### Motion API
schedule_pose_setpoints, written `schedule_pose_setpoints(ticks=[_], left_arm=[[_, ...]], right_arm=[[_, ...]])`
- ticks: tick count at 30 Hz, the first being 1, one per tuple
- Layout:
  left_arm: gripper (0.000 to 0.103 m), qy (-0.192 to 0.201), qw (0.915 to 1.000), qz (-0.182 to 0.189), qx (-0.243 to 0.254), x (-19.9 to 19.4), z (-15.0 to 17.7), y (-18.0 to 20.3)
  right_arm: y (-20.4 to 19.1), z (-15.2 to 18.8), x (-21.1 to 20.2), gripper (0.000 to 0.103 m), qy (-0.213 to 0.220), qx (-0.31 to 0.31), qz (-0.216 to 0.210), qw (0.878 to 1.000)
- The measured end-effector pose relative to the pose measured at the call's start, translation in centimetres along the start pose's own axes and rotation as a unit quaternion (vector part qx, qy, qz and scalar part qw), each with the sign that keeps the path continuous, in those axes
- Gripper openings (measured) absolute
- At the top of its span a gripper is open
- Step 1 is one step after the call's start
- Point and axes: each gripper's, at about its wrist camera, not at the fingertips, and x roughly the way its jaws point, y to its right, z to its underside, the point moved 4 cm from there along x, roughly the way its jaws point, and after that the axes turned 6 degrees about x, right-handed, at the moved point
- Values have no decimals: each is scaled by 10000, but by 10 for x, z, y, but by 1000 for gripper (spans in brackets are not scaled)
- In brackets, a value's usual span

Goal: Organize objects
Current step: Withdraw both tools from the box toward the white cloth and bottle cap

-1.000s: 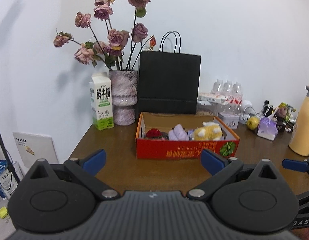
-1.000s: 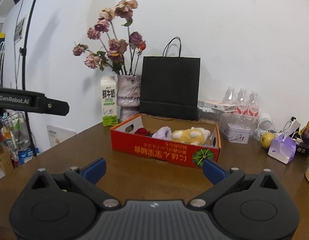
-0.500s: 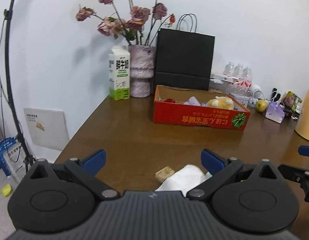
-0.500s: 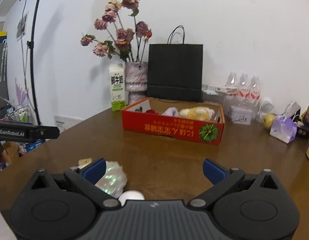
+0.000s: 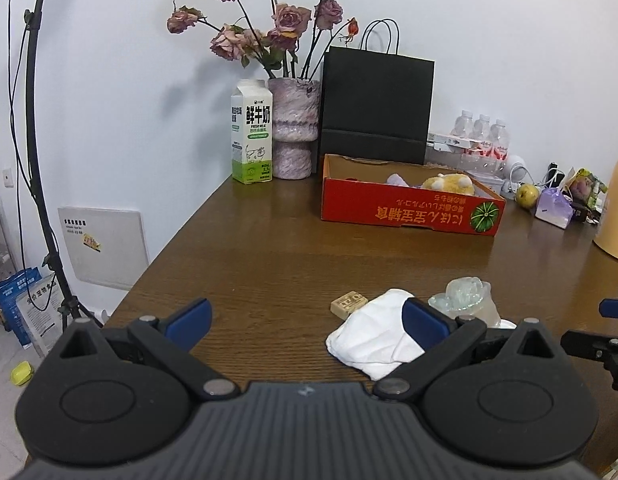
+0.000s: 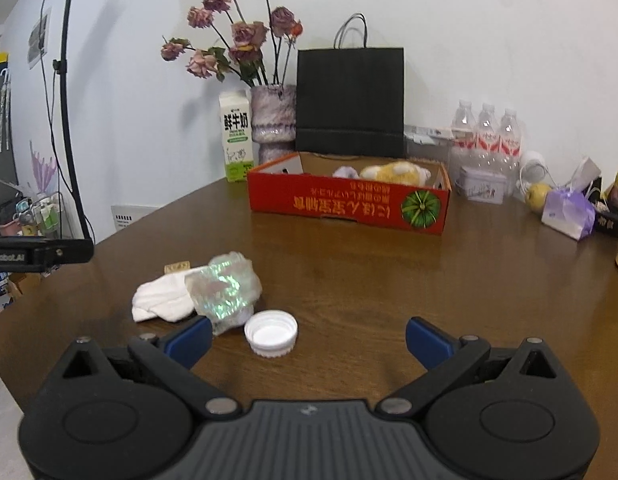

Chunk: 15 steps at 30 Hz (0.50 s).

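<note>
The right gripper [image 6: 307,338] hovers with jaws spread above a brown wooden table [image 6: 389,272], near a white plastic cap [image 6: 271,333], an iridescent crumpled wrapper [image 6: 225,288] and a white folded cloth [image 6: 161,299].

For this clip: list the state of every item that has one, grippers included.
Left gripper: open, empty.
Right gripper: open, empty.
Red cardboard box: open-topped, holding a yellow plush toy.
White plastic bottle cap: loose on the table, hollow side up.
White folded cloth: crumpled on the table.
Green-and-white milk carton: upright, closed.
Black paper bag: upright.
</note>
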Motion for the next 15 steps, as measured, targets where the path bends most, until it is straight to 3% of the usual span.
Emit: schedule_pose_setpoints(ticks=[11,15], left_arm=[[103,-164,9998,-43,-107,11,5,-4],[103,-235,9996,-51,-150,15,8,-9]], right_arm=[[5,1,14,103,-97,-99,46,9999],[-2,0,29,96,-260,-340,-33,9991]])
